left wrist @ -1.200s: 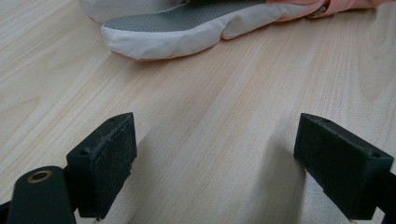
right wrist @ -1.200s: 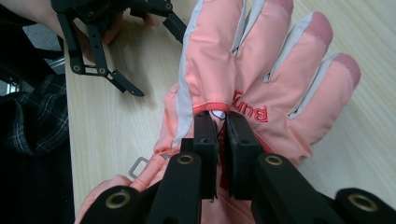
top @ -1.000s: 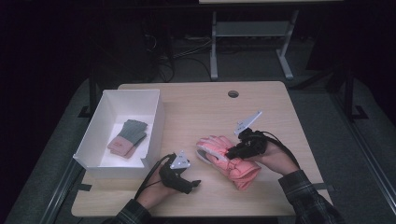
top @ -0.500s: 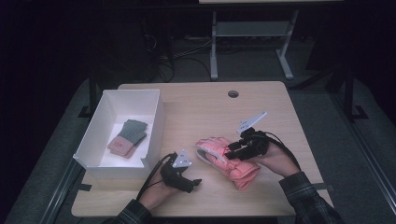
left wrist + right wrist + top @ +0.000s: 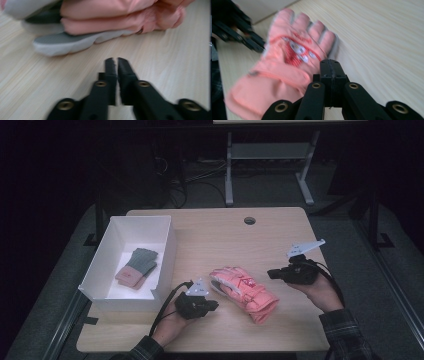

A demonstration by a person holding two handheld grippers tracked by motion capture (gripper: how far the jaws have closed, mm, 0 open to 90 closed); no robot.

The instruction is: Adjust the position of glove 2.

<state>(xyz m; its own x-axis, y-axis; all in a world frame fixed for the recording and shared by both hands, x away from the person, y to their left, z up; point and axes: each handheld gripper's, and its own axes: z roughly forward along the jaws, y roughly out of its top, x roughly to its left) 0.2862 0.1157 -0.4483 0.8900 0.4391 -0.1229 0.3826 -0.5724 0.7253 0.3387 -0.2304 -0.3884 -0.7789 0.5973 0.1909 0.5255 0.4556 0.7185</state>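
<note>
A pink glove (image 5: 245, 292) lies flat on the worktop (image 5: 260, 240), between the 2 grippers. The left gripper (image 5: 212, 304) sits just short of the glove's fingertip end, its fingers (image 5: 111, 72) pressed nearly together and holding nothing. The right gripper (image 5: 272, 273) is off the cuff side, apart from the glove, its fingers (image 5: 331, 72) closed and empty. A white box (image 5: 116, 292) beyond the left gripper holds another glove (image 5: 136, 266). Probably the next step is a pickup: spread the fingers first, come in low, and pinch a thin fabric edge rather than the padded bulk.
</note>
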